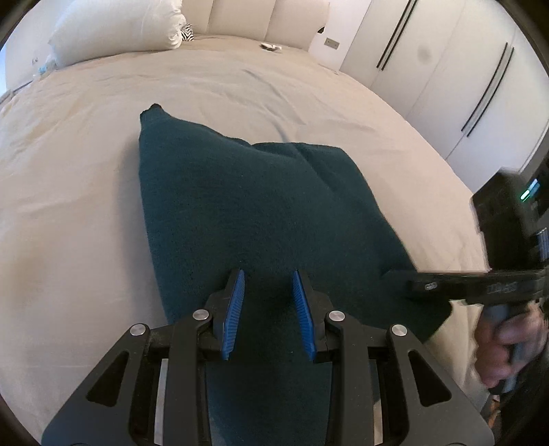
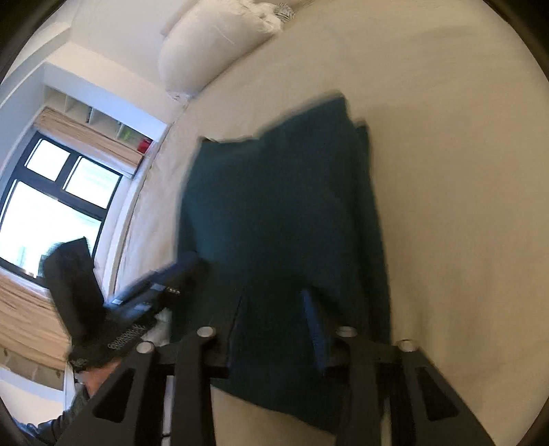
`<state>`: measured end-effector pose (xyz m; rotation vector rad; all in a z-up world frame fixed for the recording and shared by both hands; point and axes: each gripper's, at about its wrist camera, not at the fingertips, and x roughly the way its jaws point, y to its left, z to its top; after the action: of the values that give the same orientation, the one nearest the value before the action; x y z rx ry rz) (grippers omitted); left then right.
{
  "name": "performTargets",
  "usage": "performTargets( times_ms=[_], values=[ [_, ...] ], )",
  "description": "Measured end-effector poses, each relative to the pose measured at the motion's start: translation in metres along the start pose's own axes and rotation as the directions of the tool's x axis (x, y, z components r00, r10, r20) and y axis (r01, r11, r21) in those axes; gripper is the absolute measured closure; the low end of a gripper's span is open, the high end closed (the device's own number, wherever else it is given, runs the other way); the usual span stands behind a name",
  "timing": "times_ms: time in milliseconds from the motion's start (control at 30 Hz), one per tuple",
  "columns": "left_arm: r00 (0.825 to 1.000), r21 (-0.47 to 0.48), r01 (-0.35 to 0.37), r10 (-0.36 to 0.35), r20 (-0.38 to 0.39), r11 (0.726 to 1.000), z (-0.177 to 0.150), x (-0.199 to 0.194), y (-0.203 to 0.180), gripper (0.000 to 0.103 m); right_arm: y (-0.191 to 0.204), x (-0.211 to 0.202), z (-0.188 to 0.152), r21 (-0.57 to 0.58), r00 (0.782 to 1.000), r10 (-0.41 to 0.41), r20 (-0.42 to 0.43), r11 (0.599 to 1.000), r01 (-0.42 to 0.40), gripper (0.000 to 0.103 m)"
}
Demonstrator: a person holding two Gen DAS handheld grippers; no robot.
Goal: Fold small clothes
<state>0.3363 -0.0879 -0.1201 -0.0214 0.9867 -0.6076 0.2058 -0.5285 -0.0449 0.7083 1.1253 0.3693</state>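
Note:
A dark teal fleece cloth [image 1: 240,206] lies spread on the bed, its near edge drawn up toward me. My left gripper [image 1: 267,274] sits at that near edge with its blue pads [image 1: 236,308] a little apart. Cloth fills the gap between them and hangs below. My right gripper [image 1: 398,278] bites the cloth's right near corner from the side. In the right wrist view the teal cloth [image 2: 274,206] drapes over my right gripper [image 2: 274,295]. One blue pad [image 2: 314,326] shows, and the lifted hem hangs above the sheet. The left gripper [image 2: 185,264] is blurred at the cloth's left edge.
The beige bed sheet [image 1: 68,206] stretches wide on all sides of the cloth. A white pillow [image 1: 120,31] lies at the headboard with a small item [image 1: 271,46] nearby. White wardrobe doors [image 1: 446,68] stand to the right. A window [image 2: 51,212] is beyond the bed's left side.

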Motion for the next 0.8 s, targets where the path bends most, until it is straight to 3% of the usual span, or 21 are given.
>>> performTargets(
  times_ms=[67, 133, 200, 367, 433, 467, 533, 567, 600, 633, 700, 800],
  values=[
    [1.000, -0.030, 0.017, -0.016, 0.020, 0.999, 0.007, -0.008, 0.003, 0.074, -0.005, -0.010, -0.001, 0.027, 0.999, 0.032, 0.012, 0.999, -0.033, 0.092],
    [0.998, -0.026, -0.007, 0.008, 0.057, 1.000, 0.015, -0.012, 0.004, 0.074, 0.005, -0.024, 0.000, -0.011, 0.999, 0.017, 0.046, 1.000, -0.017, 0.081],
    [0.997, -0.018, -0.027, 0.028, 0.070, 0.999, 0.025, -0.007, 0.006, 0.074, 0.020, -0.032, 0.002, -0.057, 0.996, 0.035, 0.086, 0.998, -0.031, 0.057],
    [0.997, 0.029, -0.074, 0.074, 0.019, 0.997, 0.030, 0.027, 0.007, 0.074, 0.017, -0.012, 0.005, -0.087, 0.998, 0.006, 0.056, 0.996, -0.001, 0.050],
    [0.996, 0.056, -0.079, 0.077, 0.041, 0.995, 0.028, 0.028, 0.004, 0.074, 0.001, -0.011, 0.004, -0.059, 0.997, 0.041, 0.070, 0.998, -0.037, 0.057],
    [0.997, 0.051, -0.070, 0.068, 0.042, 0.996, 0.028, 0.025, 0.004, 0.074, -0.004, -0.016, 0.003, -0.033, 0.996, 0.051, 0.079, 0.998, -0.048, 0.067],
    [0.997, 0.010, -0.043, 0.042, 0.065, 0.999, 0.029, 0.012, 0.010, 0.074, -0.009, -0.032, 0.000, -0.011, 0.992, 0.051, 0.119, 0.999, -0.051, 0.068],
    [0.995, -0.009, -0.043, 0.044, 0.085, 0.999, 0.029, 0.004, 0.013, 0.074, -0.007, -0.041, 0.000, -0.017, 0.989, 0.027, 0.147, 1.000, -0.025, 0.061],
    [0.990, -0.032, -0.059, 0.063, 0.124, 0.998, 0.030, -0.009, 0.019, 0.074, -0.007, -0.052, 0.000, -0.020, 0.983, -0.001, 0.183, 1.000, 0.004, 0.046],
    [0.986, -0.053, -0.068, 0.075, 0.149, 0.996, 0.031, -0.017, 0.025, 0.070, -0.009, -0.062, 0.002, -0.013, 0.977, -0.003, 0.212, 1.000, 0.005, 0.041],
    [0.981, -0.140, -0.060, 0.085, 0.175, 0.988, 0.032, -0.031, 0.044, 0.016, -0.012, -0.068, 0.012, 0.012, 0.974, 0.009, 0.226, 1.000, -0.012, 0.035],
    [0.982, -0.241, -0.020, 0.065, 0.177, 0.970, 0.028, -0.038, 0.066, 0.012, -0.016, -0.054, 0.021, 0.018, 0.984, 0.019, 0.175, 1.000, -0.022, 0.032]
  ],
)
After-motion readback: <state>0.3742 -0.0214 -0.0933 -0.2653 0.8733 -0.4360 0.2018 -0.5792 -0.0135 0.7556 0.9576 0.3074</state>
